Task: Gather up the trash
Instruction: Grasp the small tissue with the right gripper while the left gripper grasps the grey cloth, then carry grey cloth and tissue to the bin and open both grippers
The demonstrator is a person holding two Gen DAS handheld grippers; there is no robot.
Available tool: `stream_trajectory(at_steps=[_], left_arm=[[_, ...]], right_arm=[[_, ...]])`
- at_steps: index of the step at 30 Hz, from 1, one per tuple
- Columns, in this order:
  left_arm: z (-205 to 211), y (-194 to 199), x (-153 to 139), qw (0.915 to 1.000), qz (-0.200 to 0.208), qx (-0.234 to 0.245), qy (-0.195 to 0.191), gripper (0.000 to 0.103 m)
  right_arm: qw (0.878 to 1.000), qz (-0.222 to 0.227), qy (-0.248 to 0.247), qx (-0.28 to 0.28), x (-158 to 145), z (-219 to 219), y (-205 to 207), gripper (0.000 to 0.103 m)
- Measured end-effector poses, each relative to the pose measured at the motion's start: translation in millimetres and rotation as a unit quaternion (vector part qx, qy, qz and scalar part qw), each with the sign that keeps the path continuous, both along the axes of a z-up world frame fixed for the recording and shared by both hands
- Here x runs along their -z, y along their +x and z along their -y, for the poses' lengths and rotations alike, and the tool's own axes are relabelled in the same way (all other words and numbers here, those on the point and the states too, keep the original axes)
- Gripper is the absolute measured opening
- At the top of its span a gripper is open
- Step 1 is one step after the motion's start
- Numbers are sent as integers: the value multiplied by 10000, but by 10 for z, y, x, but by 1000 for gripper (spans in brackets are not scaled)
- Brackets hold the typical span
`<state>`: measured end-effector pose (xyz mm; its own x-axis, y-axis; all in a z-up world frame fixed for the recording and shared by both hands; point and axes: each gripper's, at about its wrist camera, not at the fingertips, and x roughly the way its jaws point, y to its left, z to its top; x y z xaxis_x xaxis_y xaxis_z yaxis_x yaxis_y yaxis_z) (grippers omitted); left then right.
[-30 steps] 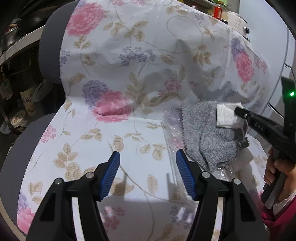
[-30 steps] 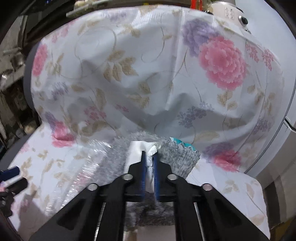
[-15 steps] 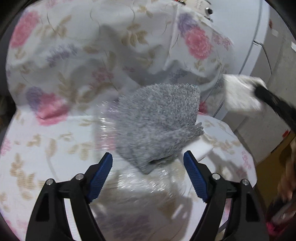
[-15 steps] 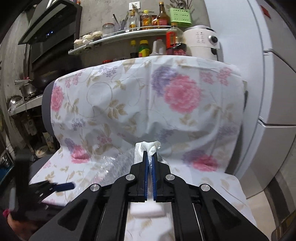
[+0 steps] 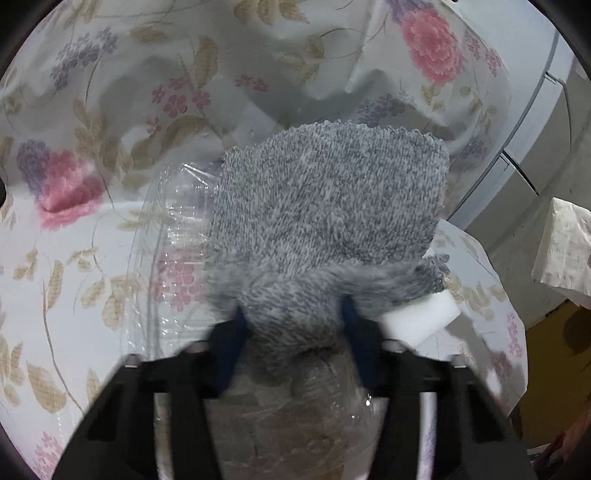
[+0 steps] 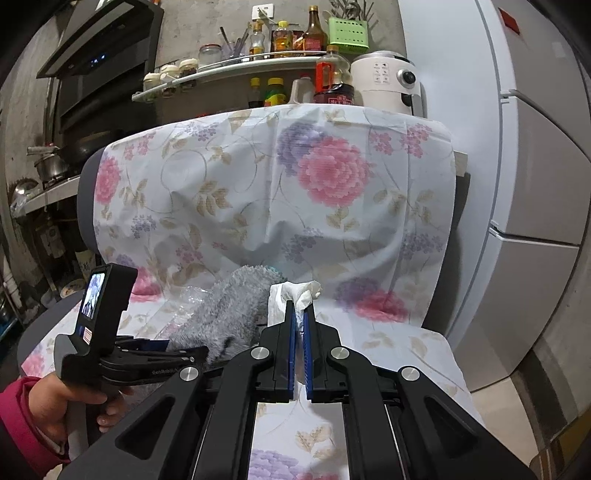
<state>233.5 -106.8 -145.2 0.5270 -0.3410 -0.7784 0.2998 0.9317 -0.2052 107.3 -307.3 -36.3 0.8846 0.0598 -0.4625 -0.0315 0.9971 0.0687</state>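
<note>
Grey fuzzy cloth (image 5: 328,221) bunched between the left gripper (image 5: 295,328)'s closing fingers near the seat's right edge; the right gripper (image 6: 300,317) pinched crumpled tissue (image 6: 299,291). Squeeze deep before lifting.

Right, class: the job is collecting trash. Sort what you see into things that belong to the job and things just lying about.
Part of the job:
- white tissue, pinched in the right tool
- grey cloth, between the left tool's fingers
- clear plastic wrap
- white foam block

Just lying about:
- floral cover
- fridge
- shelf bottles
- white cooker
</note>
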Motion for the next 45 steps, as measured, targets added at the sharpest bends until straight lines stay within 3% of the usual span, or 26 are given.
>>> stream_trajectory(at_steps=[1, 4, 8, 12, 18, 25, 30, 34, 45], left_arm=[[-1, -5, -24, 10000, 61, 13, -25, 21], [-4, -54, -215, 9989, 440, 9, -140, 15], [-35, -210, -631, 9933, 1104, 34, -329, 13], [-91, -529, -1140, 9821, 1746, 74, -702, 13], [-59, -1090, -1637, 9667, 2295, 368, -1067, 13], [165, -1654, -1508, 9643, 2292, 828, -1040, 13], [313, -1862, -1428, 9596, 2100, 1240, -1403, 13], [485, -2044, -1396, 9497, 1999, 1684, -1727, 13], [1520, -2643, -875, 9200, 2031, 2987, -1522, 13]], right_arm=[[10000, 19, -20, 22, -7, 1, -15, 4], [9999, 78, -78, 73, -43, 8, -69, 4], [9997, 177, -44, 156, -126, 63, -174, 4], [9991, 352, 54, 241, -253, 153, -338, 4], [9977, 500, 256, 372, -371, 306, -620, 4], [9953, 447, 347, 780, -300, 545, -1042, 4], [9925, 411, 326, 1100, -241, 731, -1382, 4], [9881, 393, 364, 1439, -205, 915, -1668, 4], [9672, 177, 277, 2519, 77, 1445, -2485, 4]])
